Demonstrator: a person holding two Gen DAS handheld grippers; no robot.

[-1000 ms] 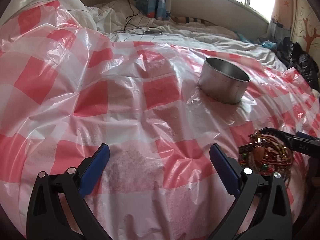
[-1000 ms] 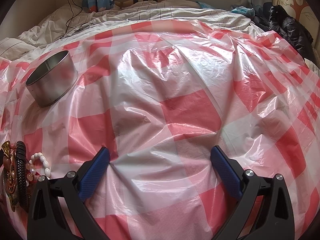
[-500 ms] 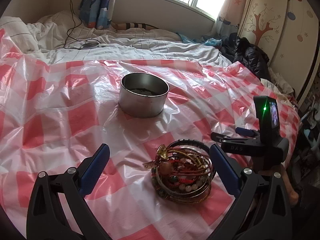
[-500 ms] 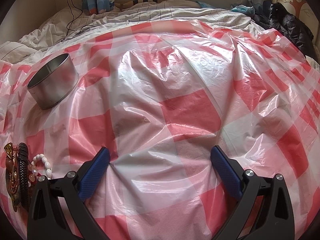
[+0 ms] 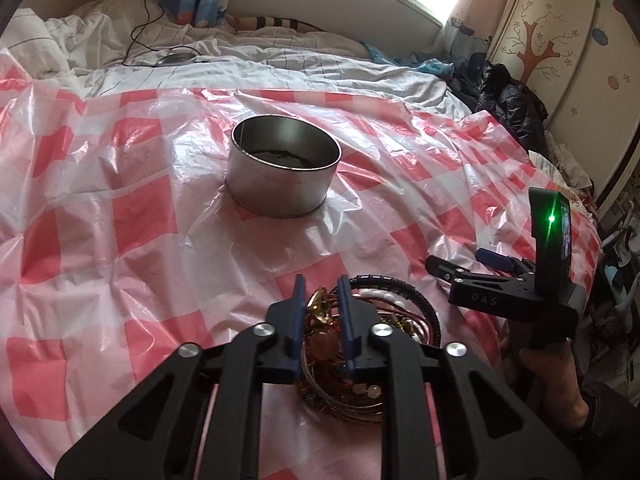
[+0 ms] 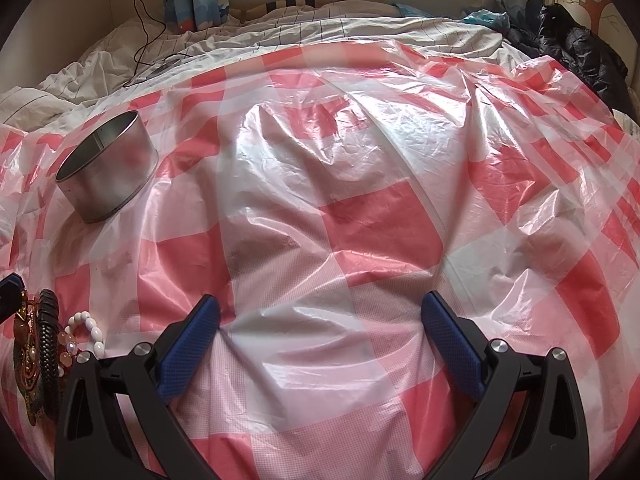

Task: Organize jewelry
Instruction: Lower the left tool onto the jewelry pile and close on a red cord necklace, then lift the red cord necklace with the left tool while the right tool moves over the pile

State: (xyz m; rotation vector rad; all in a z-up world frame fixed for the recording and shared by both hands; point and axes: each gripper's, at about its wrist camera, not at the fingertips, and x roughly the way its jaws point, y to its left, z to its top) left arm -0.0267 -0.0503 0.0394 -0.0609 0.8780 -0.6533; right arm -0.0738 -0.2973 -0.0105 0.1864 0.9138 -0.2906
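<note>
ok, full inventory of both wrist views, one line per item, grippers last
round silver metal tin: 1, silver, open top, on sheet beyond the jewelry
tangled jewelry pile: 1 heap, gold, red, white beads, black braided bangle, near edge of sheet
red-and-white checked plastic sheet: 1, spread over bed
white bedding: rumpled, behind sheet
black cable: 1, on bedding
black jacket: 1, far right
left gripper: black, blue pads, nearly closed around a gold piece
right gripper: black, blue pads, open, empty, over sheet
</note>
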